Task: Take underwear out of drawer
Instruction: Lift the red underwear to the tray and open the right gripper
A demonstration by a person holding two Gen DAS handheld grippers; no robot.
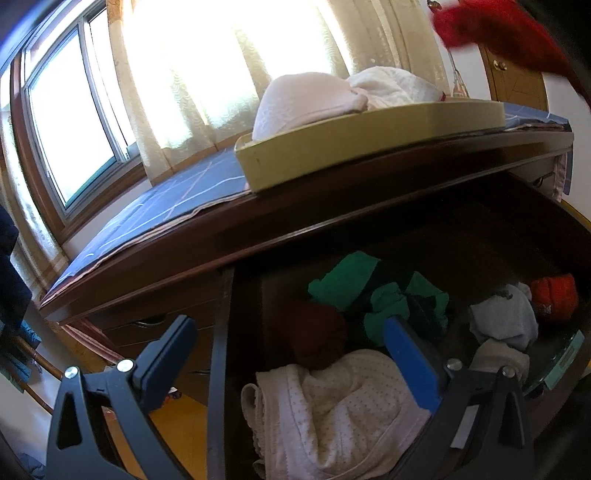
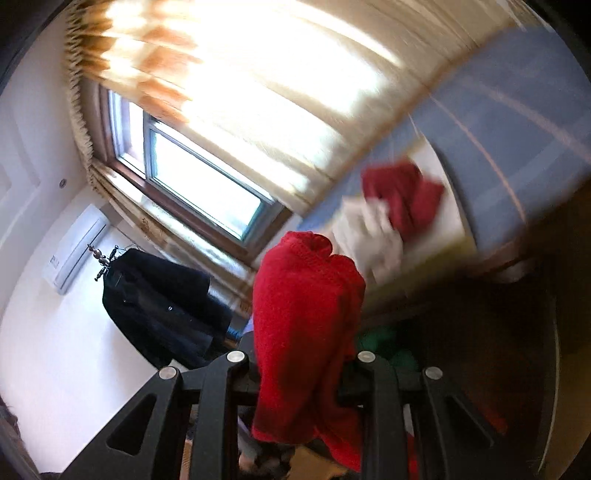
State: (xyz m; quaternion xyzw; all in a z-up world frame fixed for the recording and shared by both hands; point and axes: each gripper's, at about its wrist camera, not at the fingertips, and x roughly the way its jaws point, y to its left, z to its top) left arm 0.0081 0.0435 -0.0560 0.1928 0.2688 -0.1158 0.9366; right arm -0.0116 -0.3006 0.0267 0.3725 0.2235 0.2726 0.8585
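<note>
The open dark wooden drawer (image 1: 221,332) holds several pieces of underwear: a white dotted one (image 1: 332,413) in front, a maroon one (image 1: 314,332), green ones (image 1: 373,291), a grey one (image 1: 506,317) and an orange-red one (image 1: 554,295). My left gripper (image 1: 291,350) is open, its fingers astride the drawer's left wall above the white dotted piece. My right gripper (image 2: 303,321) is shut on a red piece of underwear (image 2: 306,314), held up above the drawer; it also shows at the top right of the left wrist view (image 1: 491,26).
A yellow tray (image 1: 351,147) with white garments (image 1: 306,99) stands on the dresser's blue checked cloth (image 1: 166,199). In the right wrist view the tray also holds a red piece (image 2: 402,195). A curtained window (image 1: 74,122) is behind; a dark coat (image 2: 162,299) hangs at left.
</note>
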